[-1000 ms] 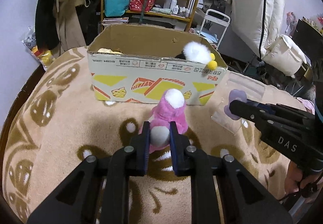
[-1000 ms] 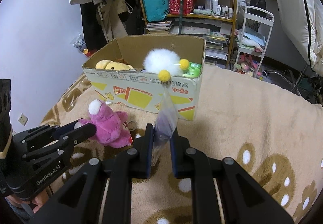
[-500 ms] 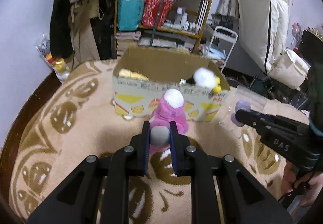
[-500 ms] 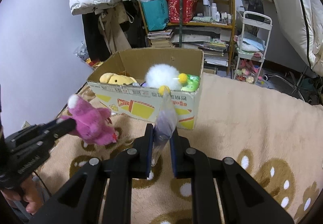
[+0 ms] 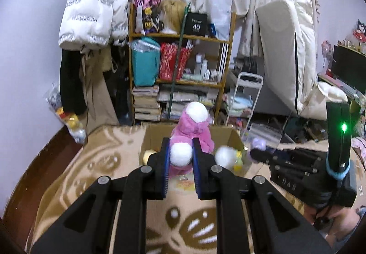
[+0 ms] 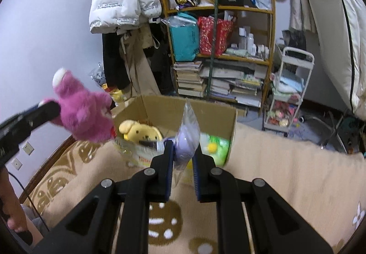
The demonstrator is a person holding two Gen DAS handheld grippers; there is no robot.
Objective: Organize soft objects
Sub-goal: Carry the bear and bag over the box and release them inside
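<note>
My left gripper (image 5: 181, 155) is shut on a pink plush toy (image 5: 193, 130) with white paws and holds it in the air above the open cardboard box (image 5: 157, 135). The same toy shows at the left of the right wrist view (image 6: 84, 114). My right gripper (image 6: 182, 155) is shut on a clear plastic bag with a purple soft toy inside (image 6: 186, 141), held up in front of the box (image 6: 173, 112). It also shows in the left wrist view (image 5: 263, 139). In the box lie a yellow dog plush (image 6: 139, 131), a white fluffy toy (image 5: 225, 157) and a green item (image 6: 215, 146).
The box stands on a beige patterned blanket (image 6: 286, 169) on a bed. Behind it are a wooden shelf with books and bags (image 6: 219, 52), hanging coats (image 6: 123, 2), a small white cart (image 6: 288, 93) and a folded mattress (image 5: 288, 52).
Both grippers have risen. The pink plush has been lifted off the blanket to above the box. The bagged purple toy has been lifted and moved toward the box.
</note>
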